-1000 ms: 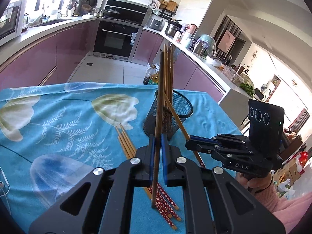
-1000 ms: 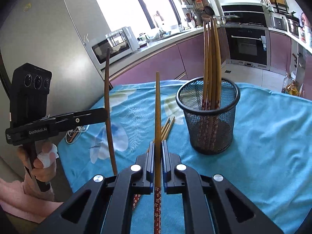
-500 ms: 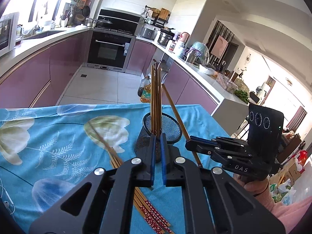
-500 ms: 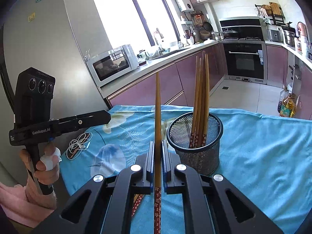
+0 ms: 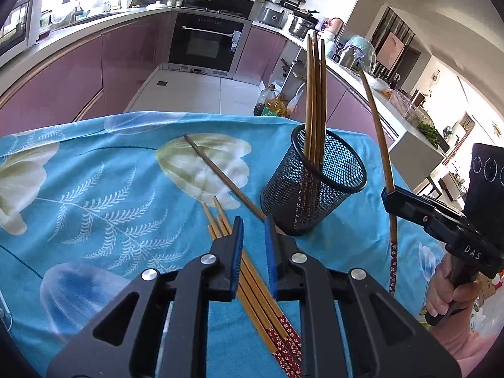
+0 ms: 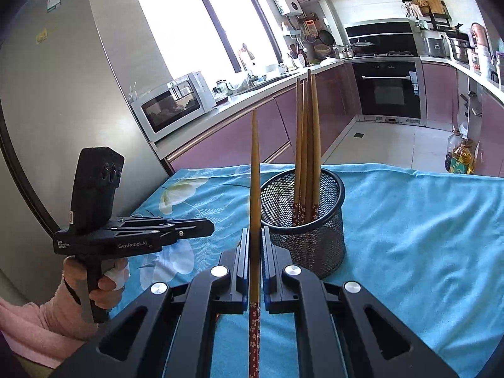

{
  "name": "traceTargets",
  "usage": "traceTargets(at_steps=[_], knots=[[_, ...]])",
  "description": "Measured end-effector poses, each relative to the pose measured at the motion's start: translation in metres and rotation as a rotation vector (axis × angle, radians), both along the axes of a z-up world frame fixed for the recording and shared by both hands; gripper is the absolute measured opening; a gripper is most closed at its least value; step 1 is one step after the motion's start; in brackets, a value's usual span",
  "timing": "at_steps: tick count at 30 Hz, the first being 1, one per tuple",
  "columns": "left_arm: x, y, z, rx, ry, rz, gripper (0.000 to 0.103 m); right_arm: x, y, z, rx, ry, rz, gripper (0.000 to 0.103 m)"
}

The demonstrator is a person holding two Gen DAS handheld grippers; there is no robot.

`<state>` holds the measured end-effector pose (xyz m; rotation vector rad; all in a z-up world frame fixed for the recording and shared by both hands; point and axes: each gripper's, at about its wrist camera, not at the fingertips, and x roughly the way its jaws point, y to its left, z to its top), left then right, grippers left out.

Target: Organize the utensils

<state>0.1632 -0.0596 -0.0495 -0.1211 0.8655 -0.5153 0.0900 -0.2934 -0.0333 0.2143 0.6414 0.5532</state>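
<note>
Both pictures are bright with daylight. In the right wrist view the large kitchen window (image 6: pixel 208 28) is blown out to pure white, and its light falls on the white microwave oven (image 6: pixel 173 107) beside it. In the left wrist view the upper left corner is also overexposed, and the far room on the right looks washed out. The blue flowered tablecloth (image 5: pixel 94 195) is evenly lit; the black wire mesh cup (image 5: pixel 312 189) throws only a soft shadow, perhaps toward the camera. The fisheye lens bends the purple kitchen cabinets (image 5: pixel 63 72) strongly near the edges, and dark vignette fills the corners. The focus is sharp in the centre.
</note>
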Motion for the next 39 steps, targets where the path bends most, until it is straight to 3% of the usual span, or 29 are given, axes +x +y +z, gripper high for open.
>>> traceTargets(at_steps=[6, 23, 27, 32, 35, 39], knots=[[0.004, -0.011, -0.001, 0.040, -0.022, -0.005, 0.016, 0.001, -0.004, 0.002, 0.011, -0.011, -0.006, 0.006], [0.092, -0.055, -0.060, 0.170, 0.125, 0.018, 0.027, 0.003, -0.020, -0.010, 0.025, 0.016, -0.021, 0.006], [0.090, -0.062, -0.063, 0.214, 0.099, 0.000, 0.028, 0.004, -0.022, -0.013, 0.027, 0.023, -0.018, 0.006], [0.087, -0.058, -0.062, 0.202, 0.108, -0.020, 0.017, 0.004, -0.023, -0.014, 0.033, 0.025, -0.018, 0.007], [0.083, -0.052, -0.058, 0.198, 0.106, -0.021, 0.001, 0.003, -0.023, -0.015, 0.033, 0.027, -0.016, 0.007], [0.078, -0.035, -0.064, 0.193, 0.138, -0.010, 0.001, 0.004, -0.023, -0.017, 0.031, 0.027, -0.014, 0.008]])
